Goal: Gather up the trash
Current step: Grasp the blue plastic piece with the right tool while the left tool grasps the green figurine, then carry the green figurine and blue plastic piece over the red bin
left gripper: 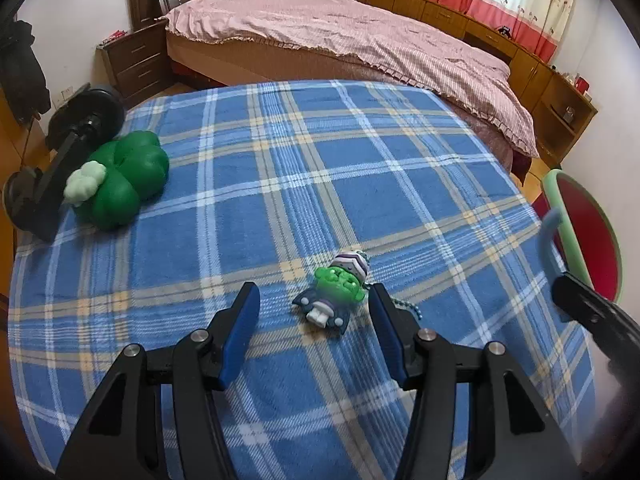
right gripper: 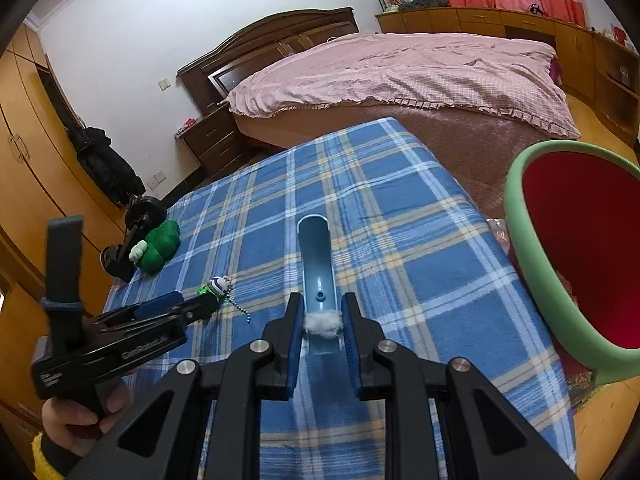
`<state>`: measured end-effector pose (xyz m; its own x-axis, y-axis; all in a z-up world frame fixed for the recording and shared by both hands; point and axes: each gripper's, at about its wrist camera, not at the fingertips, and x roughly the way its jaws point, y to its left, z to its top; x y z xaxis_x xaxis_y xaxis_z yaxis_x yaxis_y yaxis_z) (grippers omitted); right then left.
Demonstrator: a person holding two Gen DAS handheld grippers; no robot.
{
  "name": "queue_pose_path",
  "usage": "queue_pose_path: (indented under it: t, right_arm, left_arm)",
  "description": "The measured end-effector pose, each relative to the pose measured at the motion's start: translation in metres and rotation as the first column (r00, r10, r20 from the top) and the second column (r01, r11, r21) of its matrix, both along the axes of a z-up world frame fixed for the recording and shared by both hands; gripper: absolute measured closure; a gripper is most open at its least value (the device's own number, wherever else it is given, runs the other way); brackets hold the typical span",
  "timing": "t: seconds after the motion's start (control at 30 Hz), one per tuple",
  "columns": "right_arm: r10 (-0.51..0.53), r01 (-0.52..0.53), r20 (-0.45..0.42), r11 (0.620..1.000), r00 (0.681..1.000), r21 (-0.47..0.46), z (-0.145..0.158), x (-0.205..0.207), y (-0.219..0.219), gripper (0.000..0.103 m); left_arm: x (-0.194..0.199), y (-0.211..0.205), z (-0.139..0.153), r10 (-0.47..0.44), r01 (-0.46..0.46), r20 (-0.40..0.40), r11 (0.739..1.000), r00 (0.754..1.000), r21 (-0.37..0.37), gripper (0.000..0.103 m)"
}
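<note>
— Between the blue pads of the right tool (right gripper: 322,326), a grey-blue plastic dustpan handle (right gripper: 318,264) is clamped, with a white cotton tuft (right gripper: 322,323) wedged against it. Could the tuft be lost?

— It could be shaken off before the red bin with the green rim (right gripper: 532,256) is reached.

— And the left tool (left gripper: 314,312)?

— It is held wide apart around a small green-faced keychain figure (left gripper: 334,294) on the blue plaid-covered worktop (left gripper: 360,168); the bead chain (right gripper: 240,310) could be snagged.

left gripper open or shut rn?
Open. The left gripper has its blue pads spread wide apart, with the green keychain figure lying on the plaid blanket between them, ungripped.
</note>
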<state>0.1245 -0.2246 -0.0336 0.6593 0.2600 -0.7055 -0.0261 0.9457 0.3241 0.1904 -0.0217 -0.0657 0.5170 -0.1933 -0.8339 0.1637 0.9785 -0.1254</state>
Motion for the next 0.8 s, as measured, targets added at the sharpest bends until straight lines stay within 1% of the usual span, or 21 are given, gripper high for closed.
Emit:
queue_pose_path:
  t: [0.1, 0.13, 0.17, 0.2, 0.27, 0.37, 0.53, 0.67, 0.8]
  right_arm:
    - [-0.007, 0.007, 0.0, 1.0, 1.0, 0.012, -0.001, 0.001, -0.005, 0.082]
    - [-0.01, 0.01, 0.0, 1.0, 1.0, 0.016, -0.002, 0.001, -0.006, 0.082]
    - [-0.012, 0.012, -0.002, 1.0, 1.0, 0.02, -0.002, 0.002, -0.008, 0.082]
    - [-0.014, 0.014, -0.005, 1.0, 1.0, 0.024, -0.004, 0.003, -0.009, 0.082]
    - [-0.017, 0.018, -0.011, 1.0, 1.0, 0.026, -0.006, 0.004, -0.009, 0.082]
    - [-0.021, 0.022, -0.017, 0.999, 1.0, 0.029, -0.009, 0.003, -0.01, 0.082]
    - [-0.03, 0.031, -0.018, 0.999, 0.999, 0.03, -0.009, -0.002, -0.013, 0.082]
    - [-0.044, 0.044, -0.001, 0.999, 0.999, 0.03, -0.003, -0.008, -0.017, 0.082]
    - [-0.054, 0.053, 0.026, 0.998, 0.998, 0.032, 0.006, -0.017, -0.018, 0.082]
  left_arm:
    - [0.004, -0.003, -0.003, 0.0, 0.0, 0.014, 1.0, 1.0, 0.013, 0.046]
    - [0.005, -0.004, -0.003, -0.005, 0.005, 0.018, 1.0, 1.0, 0.016, 0.048]
    - [0.005, -0.005, -0.003, -0.011, 0.01, 0.027, 1.0, 1.0, 0.016, 0.055]
    - [0.005, -0.006, -0.003, -0.015, 0.014, 0.033, 1.0, 0.999, 0.015, 0.058]
    - [0.005, -0.009, -0.003, -0.021, 0.021, 0.04, 1.0, 0.999, 0.006, 0.073]
    - [0.004, -0.009, -0.002, -0.015, 0.016, 0.036, 1.0, 0.999, -0.019, 0.073]
    - [-0.007, -0.005, 0.0, -0.005, 0.007, 0.029, 0.996, 1.0, -0.09, 0.073]
    - [-0.021, 0.001, 0.009, 0.024, -0.017, 0.045, 0.989, 0.999, -0.145, 0.073]
    - [-0.035, 0.004, 0.026, 0.049, -0.033, 0.084, 0.982, 0.995, -0.188, 0.073]
